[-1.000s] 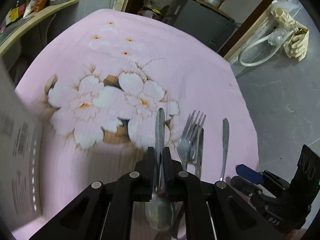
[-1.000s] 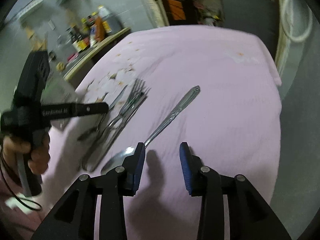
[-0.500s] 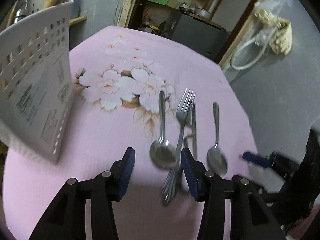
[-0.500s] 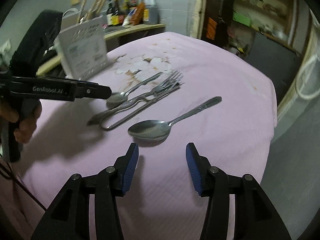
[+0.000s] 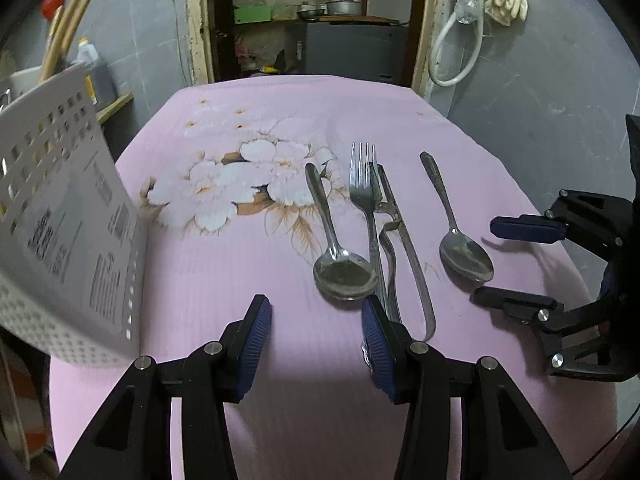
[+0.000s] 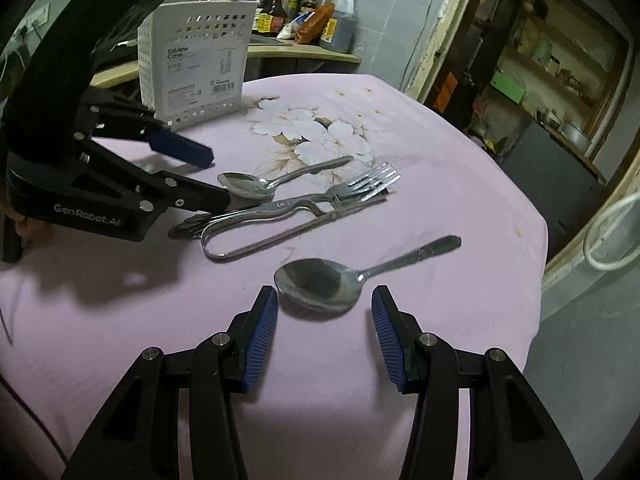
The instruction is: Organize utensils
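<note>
Steel utensils lie on a pink flowered tablecloth [image 5: 208,280]. From left in the left wrist view: a spoon [image 5: 340,268], a fork [image 5: 364,196], tongs [image 5: 404,248] and a second spoon [image 5: 464,256]. My left gripper [image 5: 316,328] is open and empty, just in front of the first spoon's bowl. My right gripper [image 6: 324,320] is open and empty, its fingers on either side of the second spoon's bowl [image 6: 320,284]. The left gripper also shows in the right wrist view [image 6: 200,176].
A white perforated utensil caddy [image 5: 60,216] stands at the table's left; in the right wrist view [image 6: 196,60] it holds sticks. Sauce bottles [image 6: 304,12] stand on a shelf behind. The cloth's right edge drops to a grey floor [image 5: 540,120].
My left gripper let go of the first spoon, opened and pulled back. My right gripper drew in around the second spoon's bowl.
</note>
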